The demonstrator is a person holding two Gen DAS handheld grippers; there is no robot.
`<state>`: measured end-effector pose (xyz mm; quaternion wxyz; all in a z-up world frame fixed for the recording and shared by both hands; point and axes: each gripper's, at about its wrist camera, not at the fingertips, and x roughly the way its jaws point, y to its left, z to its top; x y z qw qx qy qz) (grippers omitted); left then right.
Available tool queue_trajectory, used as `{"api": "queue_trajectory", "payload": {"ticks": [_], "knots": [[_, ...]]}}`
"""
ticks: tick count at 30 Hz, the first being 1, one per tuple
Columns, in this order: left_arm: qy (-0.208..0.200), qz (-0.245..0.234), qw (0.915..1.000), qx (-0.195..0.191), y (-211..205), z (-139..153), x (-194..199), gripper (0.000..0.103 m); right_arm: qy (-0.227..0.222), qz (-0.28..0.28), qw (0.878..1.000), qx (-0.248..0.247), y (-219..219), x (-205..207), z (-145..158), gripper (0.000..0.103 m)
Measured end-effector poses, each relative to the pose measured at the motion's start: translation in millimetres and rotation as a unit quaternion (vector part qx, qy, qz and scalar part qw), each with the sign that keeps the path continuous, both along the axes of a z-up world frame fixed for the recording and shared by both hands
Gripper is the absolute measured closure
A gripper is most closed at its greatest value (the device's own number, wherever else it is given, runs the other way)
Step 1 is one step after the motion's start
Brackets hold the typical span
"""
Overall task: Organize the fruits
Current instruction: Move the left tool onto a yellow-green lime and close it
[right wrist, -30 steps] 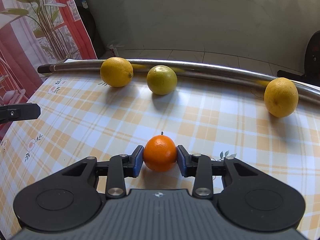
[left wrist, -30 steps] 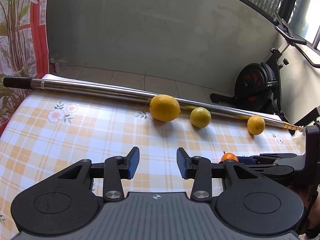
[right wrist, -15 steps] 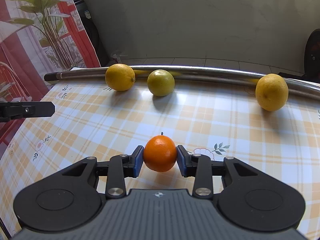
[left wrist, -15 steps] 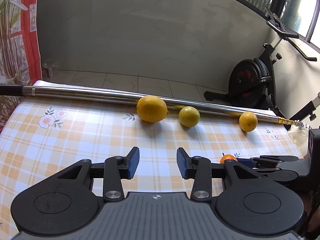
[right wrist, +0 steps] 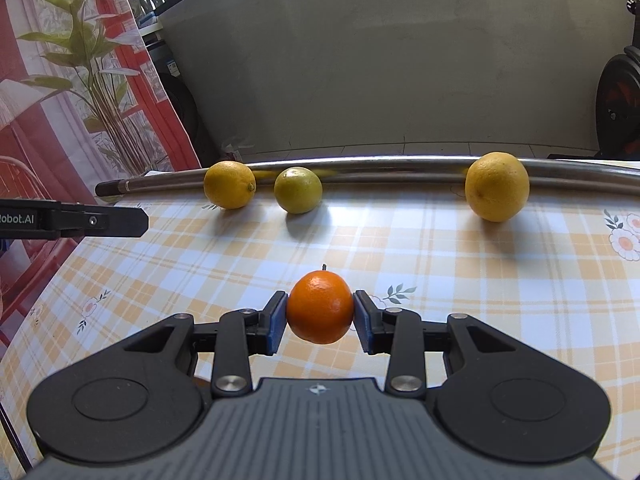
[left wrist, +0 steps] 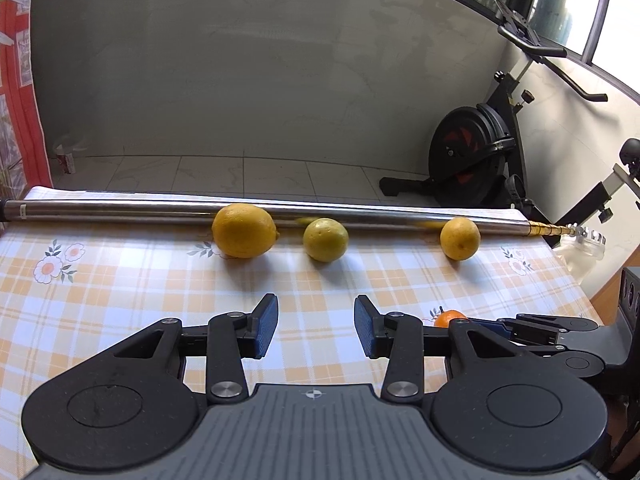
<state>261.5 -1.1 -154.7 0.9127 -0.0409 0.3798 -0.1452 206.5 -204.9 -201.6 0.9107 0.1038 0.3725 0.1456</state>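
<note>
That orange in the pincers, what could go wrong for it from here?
The orange is round and held only at its sides by the right gripper, so it might slip out and roll. Set down carelessly, it could bump the lemons resting along the metal pole and scatter them.

Across the far edge of your table (left wrist: 120, 288), with its orange-checked flowered cloth, lies a long steel pole (left wrist: 120, 213), running nearly the full frame width. Behind it you see a pale tiled floor (left wrist: 224, 172) and a grey wall (left wrist: 240, 72). An exercise bike (left wrist: 476, 156) stands at the right; a red-and-white curtain printed with plants (right wrist: 80, 80) hangs at the left.
</note>
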Motion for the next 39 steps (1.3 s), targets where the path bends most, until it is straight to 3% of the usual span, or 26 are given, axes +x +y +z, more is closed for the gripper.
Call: {"api": "queue_trajectory", "payload": {"ticks": [10,17,29,39], "knots": [[-0.015,-0.029,0.9994,-0.006,-29.4,1.2,19.8,0.054,-0.008,-0.039,0.998,0.041,-33.6,-15.5,4.4,0.065],[-0.005,-0.019,0.9993,-0.033,-44.3,-10.0,49.0,0.054,-0.004,-0.062,0.996,0.065,-51.9,-20.2,3.4,0.065],[-0.016,-0.023,0.9988,0.041,-65.4,-43.3,96.2,0.054,-0.016,-0.080,0.994,0.069,-72.7,-21.8,2.2,0.065],[-0.025,0.002,0.9982,0.055,-64.5,-60.4,114.1,0.054,-0.006,-0.089,0.992,0.086,-82.8,-22.6,-9.1,0.065]]}}
